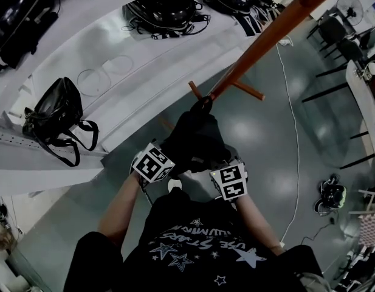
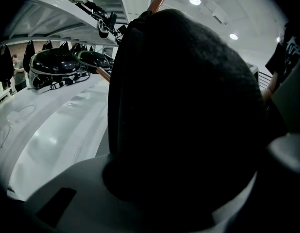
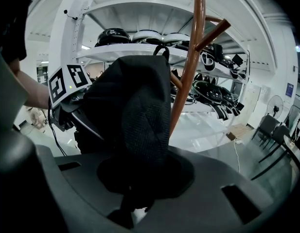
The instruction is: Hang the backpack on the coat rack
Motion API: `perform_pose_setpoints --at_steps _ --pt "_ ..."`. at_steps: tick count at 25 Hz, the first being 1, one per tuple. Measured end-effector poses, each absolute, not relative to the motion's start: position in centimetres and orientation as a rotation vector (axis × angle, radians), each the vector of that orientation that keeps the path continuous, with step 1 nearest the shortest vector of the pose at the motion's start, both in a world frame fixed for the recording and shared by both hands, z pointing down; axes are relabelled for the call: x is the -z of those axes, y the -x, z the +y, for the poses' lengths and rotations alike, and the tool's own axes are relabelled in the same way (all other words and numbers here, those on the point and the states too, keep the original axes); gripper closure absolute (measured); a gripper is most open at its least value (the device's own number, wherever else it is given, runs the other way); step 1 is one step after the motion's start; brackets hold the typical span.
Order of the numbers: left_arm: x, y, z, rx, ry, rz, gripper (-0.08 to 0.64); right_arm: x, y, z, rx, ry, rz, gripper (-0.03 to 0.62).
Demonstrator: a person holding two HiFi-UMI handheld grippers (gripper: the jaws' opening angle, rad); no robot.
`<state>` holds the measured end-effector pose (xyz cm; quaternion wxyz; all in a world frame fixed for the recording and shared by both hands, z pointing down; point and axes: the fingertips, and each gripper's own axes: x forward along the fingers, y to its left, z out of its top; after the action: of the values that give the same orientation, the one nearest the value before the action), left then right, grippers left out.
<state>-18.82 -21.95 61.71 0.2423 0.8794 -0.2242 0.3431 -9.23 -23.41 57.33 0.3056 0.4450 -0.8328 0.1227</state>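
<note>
At the far left, a white tiered shelf unit (image 1: 114,96) carries a black leather handbag with looped straps (image 1: 53,111) on a lower level. Glossy black rounded items (image 1: 160,11) sit on the level above it; I cannot tell whether they are bags or helmets. In front of the person's dark star-printed shirt (image 1: 196,248), the left gripper (image 1: 163,160), with its marker cube facing up, is clamped on the left side of the black fabric backpack (image 1: 196,139). In the left gripper view the dark cloth (image 2: 188,106) fills the space at the jaws. The backpack hangs in the air between the two grippers, close against the orange-brown wooden coat rack (image 1: 272,32). Its small top loop (image 1: 203,104) reaches the pole where short pegs (image 1: 248,91) branch out, but no view shows whether the loop sits over a peg. The right gripper (image 1: 222,172) grips the backpack's right side, and the right gripper view shows a fold of mesh-textured fabric (image 3: 135,110) pinched between its jaws, with the pole (image 3: 191,72) rising just behind. Farther right, a white cable (image 1: 295,132) trails across the glossy grey floor (image 1: 266,151).
</note>
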Motion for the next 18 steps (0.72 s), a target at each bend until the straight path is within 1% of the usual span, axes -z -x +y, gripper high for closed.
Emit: perform_pose_setpoints --at_steps 13,18 --pt "-62.5 20.3 -23.9 -0.922 -2.419 -0.506 0.468 -57.9 10.6 -24.3 -0.342 -1.171 -2.19 0.525" --pt "-62.2 20.3 -23.4 -0.899 -2.468 -0.496 0.479 -57.8 10.6 -24.0 -0.31 -1.151 -2.203 0.519"
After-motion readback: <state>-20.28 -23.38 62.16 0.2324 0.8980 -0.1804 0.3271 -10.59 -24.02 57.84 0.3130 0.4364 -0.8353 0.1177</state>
